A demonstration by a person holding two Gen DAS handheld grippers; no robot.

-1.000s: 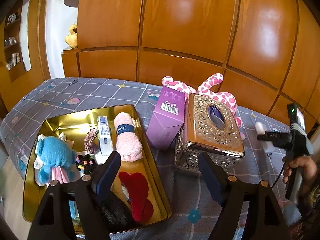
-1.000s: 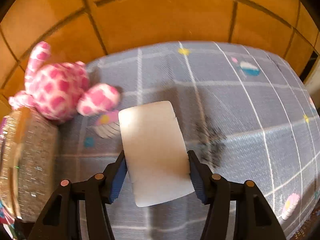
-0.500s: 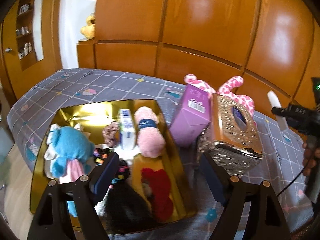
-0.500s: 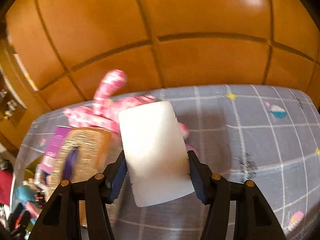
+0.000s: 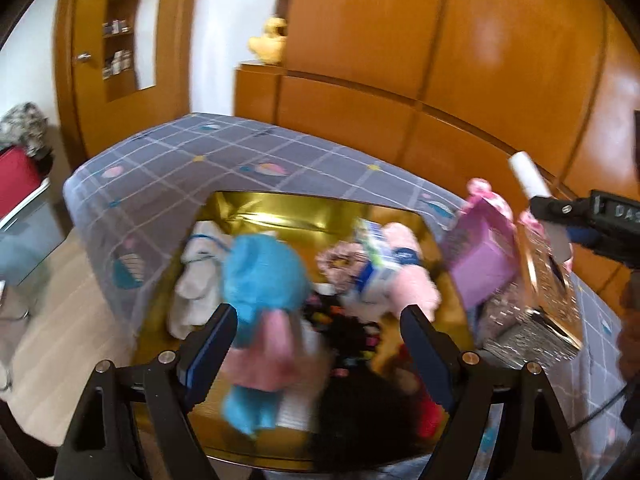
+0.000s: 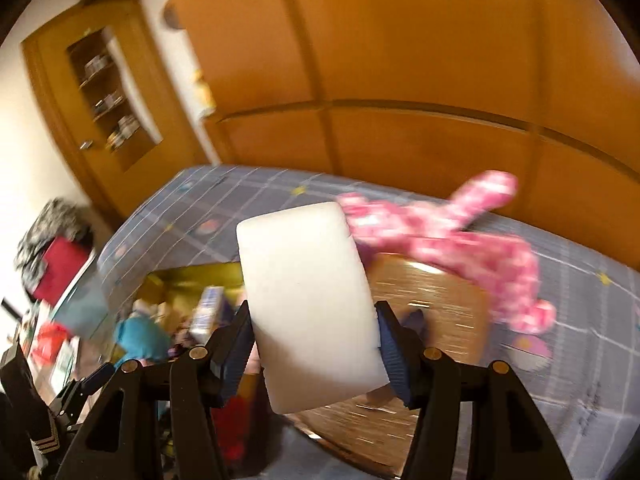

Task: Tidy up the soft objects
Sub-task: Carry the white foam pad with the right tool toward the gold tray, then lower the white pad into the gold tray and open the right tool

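Note:
My right gripper (image 6: pixel 314 344) is shut on a white foam sponge (image 6: pixel 308 300) and holds it in the air above the gold tissue box (image 6: pixel 432 312); the sponge also shows in the left wrist view (image 5: pixel 528 176). My left gripper (image 5: pixel 316 344) is open and empty above the gold tray (image 5: pixel 280 212). The tray holds a blue plush (image 5: pixel 260 276), a pink rolled towel (image 5: pixel 408 276), a white cloth (image 5: pixel 196 280), a scrunchie (image 5: pixel 340 260), a small carton (image 5: pixel 376 268) and dark and red soft items. A pink spotted plush (image 6: pixel 460 236) lies behind the tissue box.
A purple box (image 5: pixel 480 260) stands between the tray and the tissue box (image 5: pixel 548 292). The bed has a grey checked cover (image 5: pixel 180 152) with its edge at the left. Wooden panels (image 5: pixel 400 60) rise behind. A red item (image 6: pixel 60 268) sits off the bed at the left.
My right gripper has swung left with the sponge, from the bare cover to above the tissue box, facing the tray. My left gripper has moved left over the tray.

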